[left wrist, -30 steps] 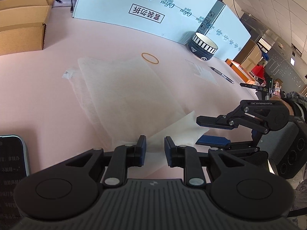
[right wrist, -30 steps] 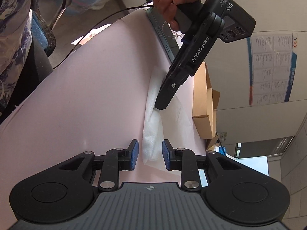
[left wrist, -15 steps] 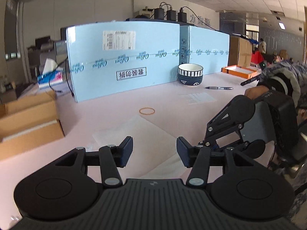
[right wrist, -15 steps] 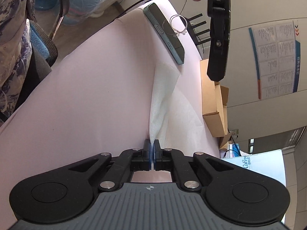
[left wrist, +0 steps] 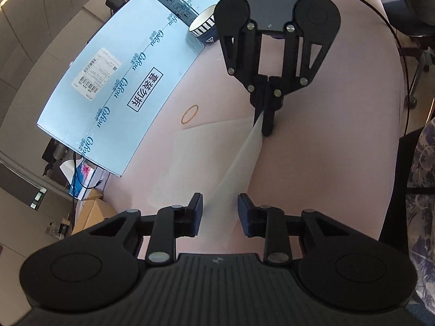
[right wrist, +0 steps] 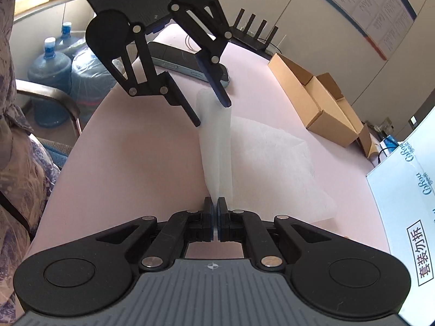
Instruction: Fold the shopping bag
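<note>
The white translucent shopping bag point(left wrist: 214, 149) lies on the pink table point(left wrist: 326, 135), one edge lifted into a taut strip. My right gripper point(right wrist: 215, 213) is shut on that edge; in the left wrist view it point(left wrist: 265, 125) faces me across the table. My left gripper point(left wrist: 219, 212) is open, its jaws either side of the strip's other end point(right wrist: 210, 103) without closing on it. The rest of the bag point(right wrist: 272, 157) lies flat.
A rubber band point(left wrist: 190, 114) lies beyond the bag. A blue panel point(left wrist: 122, 81) and a striped bowl point(left wrist: 204, 25) stand at the back. A phone point(right wrist: 185, 62) and cardboard boxes point(right wrist: 318, 95) lie on the table. Water bottles point(right wrist: 51, 81) stand off the table.
My right gripper closed on the bag edge and lifted it. My left gripper opened wider, swung round to face the right gripper, and now straddles the raised strip.
</note>
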`<state>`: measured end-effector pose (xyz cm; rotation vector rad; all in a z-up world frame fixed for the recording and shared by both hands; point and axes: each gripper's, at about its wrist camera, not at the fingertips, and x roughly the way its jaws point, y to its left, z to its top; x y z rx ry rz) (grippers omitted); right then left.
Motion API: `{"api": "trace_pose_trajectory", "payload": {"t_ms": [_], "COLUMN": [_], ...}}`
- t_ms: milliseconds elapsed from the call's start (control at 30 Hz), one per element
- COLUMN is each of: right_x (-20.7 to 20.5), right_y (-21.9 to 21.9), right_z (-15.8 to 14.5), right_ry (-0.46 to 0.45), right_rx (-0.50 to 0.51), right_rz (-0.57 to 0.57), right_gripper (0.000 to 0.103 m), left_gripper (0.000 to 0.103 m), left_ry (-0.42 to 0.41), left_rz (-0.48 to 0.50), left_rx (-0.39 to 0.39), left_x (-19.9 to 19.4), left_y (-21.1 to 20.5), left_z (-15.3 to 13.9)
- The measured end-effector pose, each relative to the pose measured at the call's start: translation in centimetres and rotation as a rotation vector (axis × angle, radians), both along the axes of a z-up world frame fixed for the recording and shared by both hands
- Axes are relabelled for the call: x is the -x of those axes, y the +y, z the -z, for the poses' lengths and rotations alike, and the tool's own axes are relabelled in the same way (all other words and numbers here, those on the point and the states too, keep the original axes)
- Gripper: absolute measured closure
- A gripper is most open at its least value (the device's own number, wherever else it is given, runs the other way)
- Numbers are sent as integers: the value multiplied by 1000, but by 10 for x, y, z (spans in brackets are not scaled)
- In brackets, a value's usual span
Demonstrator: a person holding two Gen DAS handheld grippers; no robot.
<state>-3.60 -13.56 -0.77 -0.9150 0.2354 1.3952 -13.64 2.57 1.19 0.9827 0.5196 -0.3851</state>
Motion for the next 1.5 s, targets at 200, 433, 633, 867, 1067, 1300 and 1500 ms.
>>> {"api": "trace_pose_trajectory", "payload": {"t_ms": [200,433,633,867,1067,1300,1500], "right_x": [-6,-17,-9,-7,-30,-53,-70], "right_y": [0,-5,-48,-81,-92,-107,-116], "right_z": [-4,-12,-24,-27,-9,8,15], "right_ry": [105,170,185,385,615,786,831], "right_rx": [-34,1,20,-62,-178,-300,-342], "right_rz": [30,37,146,223,236,299,353], "right_gripper": [98,99,99,99,99,99,97], "left_gripper": [101,101,101,101,97,75,64], "left_ry": [103,160,167,355,642,901,895], "left_rz": [-16,-3,103,166,60,24,-81], "left_rx": [23,150,171,263,436,602,608], "left_x": [-13,-17,-25,-43,-82,-125,-146], "left_y": [10,9,-17,-31,-13,5,15], "left_z": [8,-2,-2,-7,-17,-16,-12]}}
